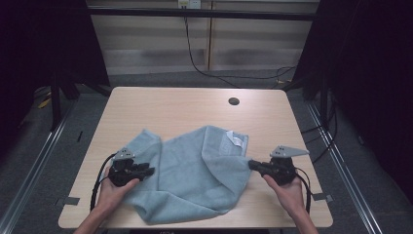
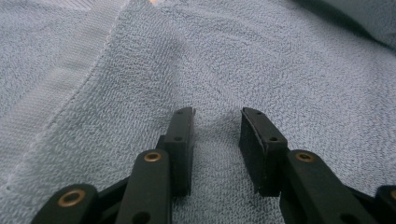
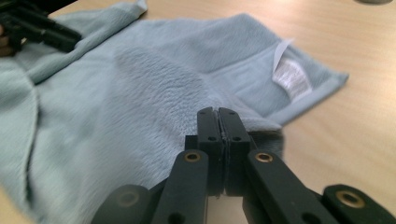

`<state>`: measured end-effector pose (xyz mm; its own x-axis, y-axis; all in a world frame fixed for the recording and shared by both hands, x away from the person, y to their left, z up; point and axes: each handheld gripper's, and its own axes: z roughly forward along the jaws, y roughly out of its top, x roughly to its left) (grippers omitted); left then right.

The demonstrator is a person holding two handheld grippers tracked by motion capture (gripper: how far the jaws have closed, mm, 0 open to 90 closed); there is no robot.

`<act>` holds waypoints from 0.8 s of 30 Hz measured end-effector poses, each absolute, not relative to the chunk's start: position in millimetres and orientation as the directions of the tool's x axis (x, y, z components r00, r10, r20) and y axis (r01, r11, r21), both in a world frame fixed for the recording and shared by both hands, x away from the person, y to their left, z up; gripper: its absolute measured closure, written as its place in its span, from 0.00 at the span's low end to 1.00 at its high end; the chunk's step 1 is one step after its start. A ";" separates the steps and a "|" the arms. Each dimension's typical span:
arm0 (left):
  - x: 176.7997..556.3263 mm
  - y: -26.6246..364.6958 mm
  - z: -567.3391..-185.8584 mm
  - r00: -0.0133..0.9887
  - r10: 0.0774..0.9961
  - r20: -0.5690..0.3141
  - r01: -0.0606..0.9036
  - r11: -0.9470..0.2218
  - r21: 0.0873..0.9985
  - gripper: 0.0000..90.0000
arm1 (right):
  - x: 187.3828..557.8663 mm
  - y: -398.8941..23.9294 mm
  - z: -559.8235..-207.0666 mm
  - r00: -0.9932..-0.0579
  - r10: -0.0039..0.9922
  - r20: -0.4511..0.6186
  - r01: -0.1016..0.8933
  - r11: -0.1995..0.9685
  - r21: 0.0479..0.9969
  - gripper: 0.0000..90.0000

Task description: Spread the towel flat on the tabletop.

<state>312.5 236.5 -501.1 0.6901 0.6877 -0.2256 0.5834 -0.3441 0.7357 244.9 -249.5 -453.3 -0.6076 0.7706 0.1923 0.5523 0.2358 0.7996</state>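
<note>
Towel (image 1: 195, 170), pale blue and rumpled, lies across the lower middle of the table (image 1: 170, 105) in the high view. We see a white label (image 3: 290, 74) sewn near its upper right corner; its print is too blurred for us to read. Our right gripper (image 3: 218, 122) has its jaws pressed together at the towel's right edge, whether on cloth we cannot tell. Our left gripper (image 2: 217, 126) stands apart over the towel

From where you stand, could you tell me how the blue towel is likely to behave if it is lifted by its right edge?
The towel lies in soft folds, so it would probably drape limply. Its looped pile looks grippy, unlikely to slip from the right gripper, shut at its edge.
</note>
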 end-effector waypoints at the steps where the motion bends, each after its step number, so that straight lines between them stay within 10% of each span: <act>1: 309.4 241.7 -501.8 0.696 0.677 -0.240 0.583 -0.337 0.739 0.71 | 236.0 -249.7 -456.7 -0.615 0.762 0.201 0.561 0.244 0.791 0.99; 9: 306.9 242.0 -496.1 0.696 0.676 -0.241 0.586 -0.342 0.735 0.64 | 211.7 -260.9 -453.6 -0.631 0.732 0.257 0.563 0.205 0.801 0.82; 24: 331.1 213.1 -498.4 0.741 0.642 -0.199 0.554 -0.417 0.721 0.69 | 339.3 -220.3 -502.3 -0.594 0.781 0.196 0.650 0.321 0.689 0.83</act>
<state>331.1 213.1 -498.4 0.7408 0.6416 -0.1987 0.5542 -0.4167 0.7206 339.3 -220.3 -502.3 -0.5936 0.7806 0.1958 0.6495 0.3211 0.6892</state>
